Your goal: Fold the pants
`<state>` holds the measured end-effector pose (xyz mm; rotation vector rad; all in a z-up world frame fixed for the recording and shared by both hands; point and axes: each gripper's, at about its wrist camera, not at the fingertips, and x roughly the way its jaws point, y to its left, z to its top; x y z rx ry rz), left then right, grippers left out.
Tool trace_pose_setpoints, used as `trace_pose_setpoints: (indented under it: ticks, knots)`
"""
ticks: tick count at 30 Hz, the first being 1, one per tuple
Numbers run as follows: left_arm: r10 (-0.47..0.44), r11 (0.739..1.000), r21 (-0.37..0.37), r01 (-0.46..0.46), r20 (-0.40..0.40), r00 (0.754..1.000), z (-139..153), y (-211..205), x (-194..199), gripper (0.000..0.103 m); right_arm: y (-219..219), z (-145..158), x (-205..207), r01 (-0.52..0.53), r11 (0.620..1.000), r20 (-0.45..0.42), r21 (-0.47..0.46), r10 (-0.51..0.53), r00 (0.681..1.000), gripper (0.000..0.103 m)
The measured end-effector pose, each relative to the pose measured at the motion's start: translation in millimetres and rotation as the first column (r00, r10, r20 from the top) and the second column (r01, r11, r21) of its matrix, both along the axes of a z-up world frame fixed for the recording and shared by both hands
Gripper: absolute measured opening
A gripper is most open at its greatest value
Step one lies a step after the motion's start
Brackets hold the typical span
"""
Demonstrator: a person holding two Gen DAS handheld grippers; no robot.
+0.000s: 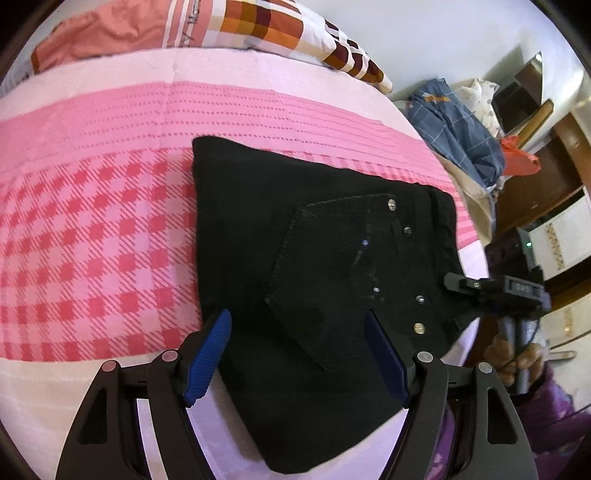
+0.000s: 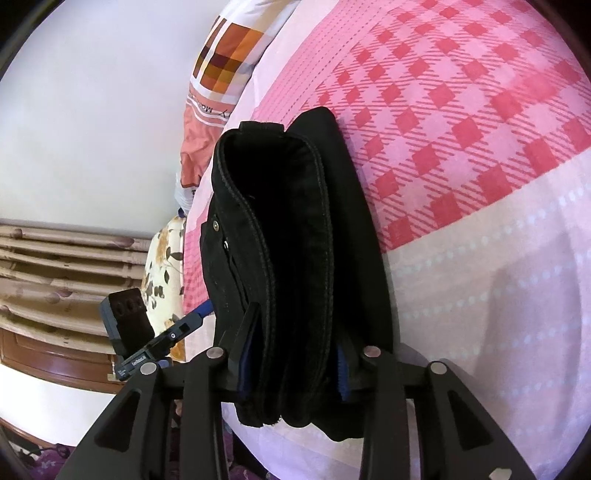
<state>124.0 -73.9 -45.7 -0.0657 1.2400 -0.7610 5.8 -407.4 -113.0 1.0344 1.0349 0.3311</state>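
Right tongs (image 2: pixel 293 354) clamp folded pants (image 2: pixel 295 258); left tongs (image 1: pixel 295 354) spread above.

A bed (image 1: pixel 92 240) is being covered by a pink bedspread (image 1: pixel 110 184), checked in pink and red across the middle and banded in pale pink toward its edges. At the bed's far edge, a salmon pillow (image 1: pixel 103 33) and a quilt (image 1: pixel 266 26) patterned in orange, brown and white squares are being propped against a plain white wall (image 1: pixel 424 33). Beyond the bed's right edge, a heap of blue checked cloth (image 1: pixel 458 125) and a red bag (image 1: pixel 517 155) are being kept beside brown wooden furniture (image 1: pixel 554 177). In the right wrist view, a floral cushion (image 2: pixel 162 266) is being shown beside a wooden cabinet (image 2: pixel 55 350). The room is being lit evenly and brightly.
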Motion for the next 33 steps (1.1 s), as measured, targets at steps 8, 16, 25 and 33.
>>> trace_pose_setpoints:
  ticks: [8, 16, 25, 33]
  knots:
    - [0.022, 1.0, 0.004, -0.022, 0.009, 1.0, -4, 5, 4, 0.075, 8, 9, 0, -0.016, 0.995, 0.012, -0.095, 0.017, 1.0, 0.027]
    - [0.045, 0.994, 0.096, -0.052, 0.076, 0.996, -2, -1, 10, 0.075, 7, 5, 0, -0.007, 0.997, 0.013, -0.082, 0.008, 1.0, 0.026]
    - [0.049, 0.984, 0.161, -0.072, 0.145, 0.988, -2, -9, 12, 0.075, 2, 1, -2, 0.008, 0.999, 0.008, -0.044, -0.008, 1.0, 0.026]
    - [0.013, 0.973, 0.223, -0.062, 0.214, 0.977, 0, -22, 8, 0.078, 0, -1, -6, 0.019, 0.999, 0.003, -0.03, -0.019, 1.0, 0.027]
